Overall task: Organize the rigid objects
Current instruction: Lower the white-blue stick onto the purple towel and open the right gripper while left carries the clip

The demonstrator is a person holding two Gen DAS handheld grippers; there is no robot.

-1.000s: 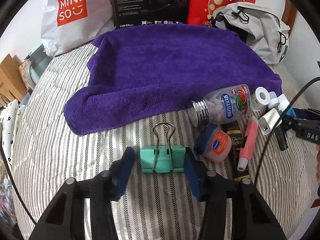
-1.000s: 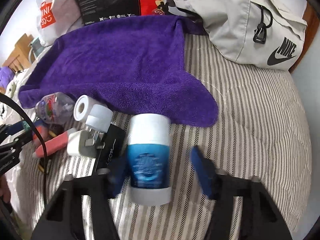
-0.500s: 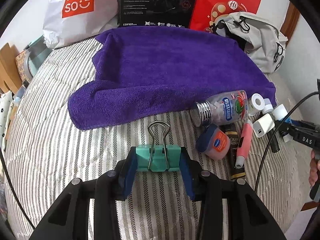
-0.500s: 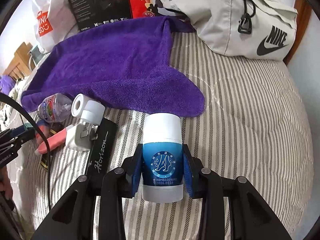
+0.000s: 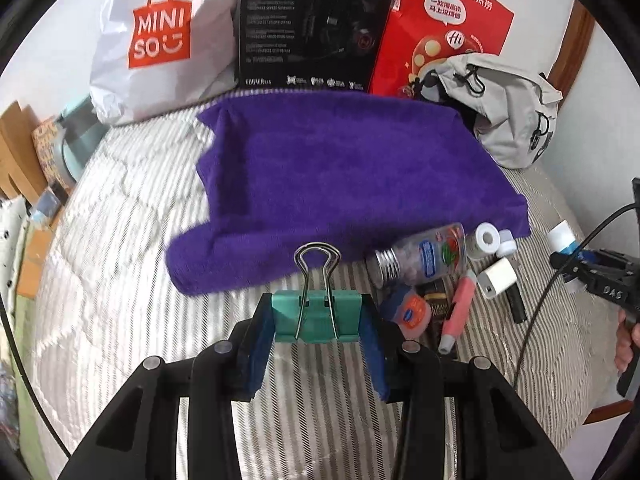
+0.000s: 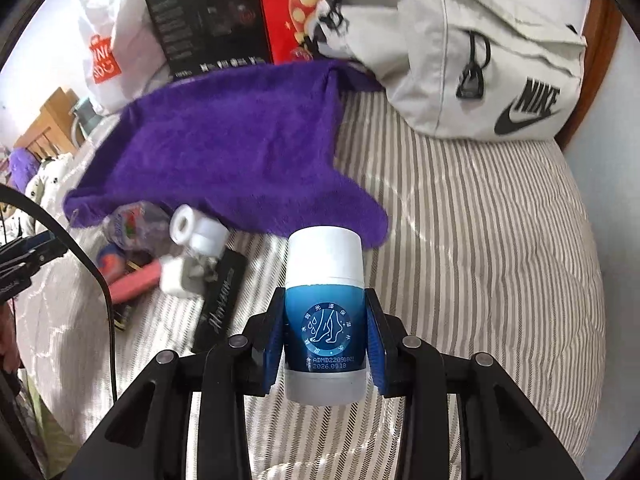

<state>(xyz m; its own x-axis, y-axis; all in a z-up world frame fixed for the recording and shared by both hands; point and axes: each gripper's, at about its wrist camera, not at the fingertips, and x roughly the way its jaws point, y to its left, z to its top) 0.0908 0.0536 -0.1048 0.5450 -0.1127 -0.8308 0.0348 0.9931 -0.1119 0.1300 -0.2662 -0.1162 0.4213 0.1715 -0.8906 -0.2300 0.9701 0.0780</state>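
Note:
My left gripper (image 5: 318, 320) is shut on a green binder clip (image 5: 316, 316), held above the striped bed with its wire handles pointing at the purple towel (image 5: 344, 184). In the right wrist view my right gripper (image 6: 325, 330) is shut on a blue and white stick container (image 6: 325, 304), lifted off the bed near the towel's corner (image 6: 360, 216). A pile of small items lies by the towel's near edge: a clear bottle (image 5: 422, 254), a small round tin (image 5: 410, 310), a pink tube (image 5: 456, 312), a white charger (image 5: 496, 278) and white rolls (image 5: 486, 236).
A grey Nike bag (image 6: 472, 52) sits at the far right of the bed. A white shopping bag (image 5: 160, 36), a black box (image 5: 312, 24) and a red bag (image 5: 444, 28) lean against the wall behind the towel. A black flat case (image 6: 220, 300) lies by the pile.
Both grippers went from open to shut, the left on the binder clip, the right on the stick container. Both objects have since been lifted off the bed and carried toward the towel.

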